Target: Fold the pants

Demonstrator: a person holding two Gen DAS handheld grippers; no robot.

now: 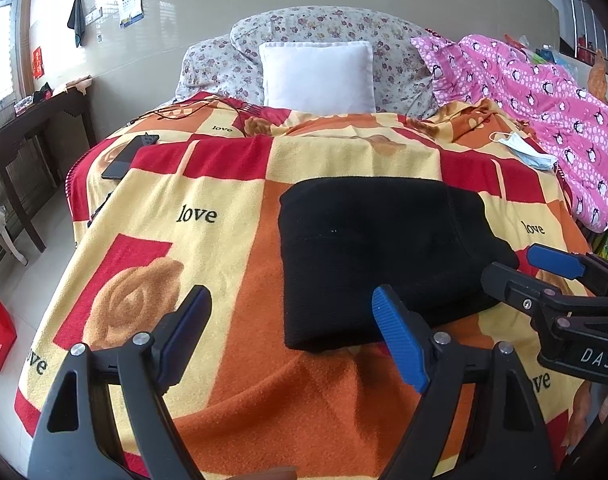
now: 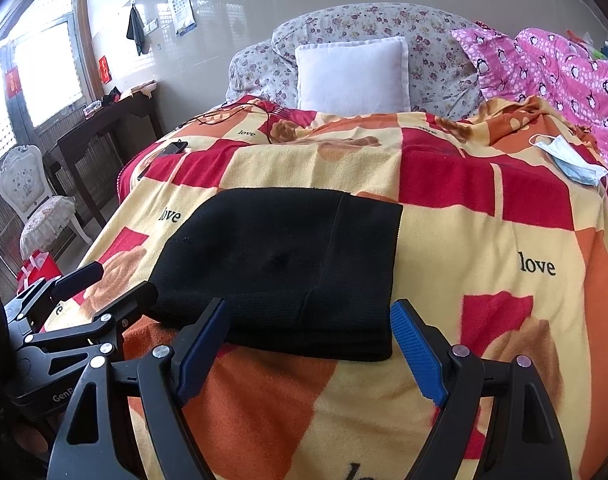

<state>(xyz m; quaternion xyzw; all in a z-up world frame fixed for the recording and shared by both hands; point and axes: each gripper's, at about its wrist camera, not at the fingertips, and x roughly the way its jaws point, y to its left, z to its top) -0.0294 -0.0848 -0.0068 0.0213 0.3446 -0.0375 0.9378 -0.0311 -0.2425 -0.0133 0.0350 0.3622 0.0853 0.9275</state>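
Two claws: both hover low over the near end of the bed, side by side, each empty.
Left claw (image 1: 292, 336): spread wide, blue pads apart, nothing between them; its right finger overlaps the near left corner of the pants in its own view.
Right claw (image 2: 308, 344): spread wide too, nothing gripped; the near edge of the pants shows between its fingers.
Pants: black knit pants (image 2: 280, 268), folded into a compact, flat rectangle, lie on the blanket just ahead of both claws, in the gap they share.
Blanket: red, orange and yellow fleece blanket (image 1: 208, 264) printed with roses and the word "love" covers the bed.
Beyond the pants: white square pillow (image 1: 318, 76) leans on a floral quilt roll (image 1: 328, 26) at the head of the bed.
Right side: pink penguin-print quilt (image 1: 544, 100) is heaped along the edge; a pale blue face mask (image 2: 572, 160) lies beside it, well apart from the pants.
Left side: dark flat phone (image 1: 120, 160) and a thin black cable (image 1: 208, 110) rest on the blanket's far left corner.
Off the bed: dark wooden bench (image 2: 100, 128) stands by the window wall, with a white ornate chair (image 2: 32, 200) near it.
In the way: nothing lies between the claws and the pants.
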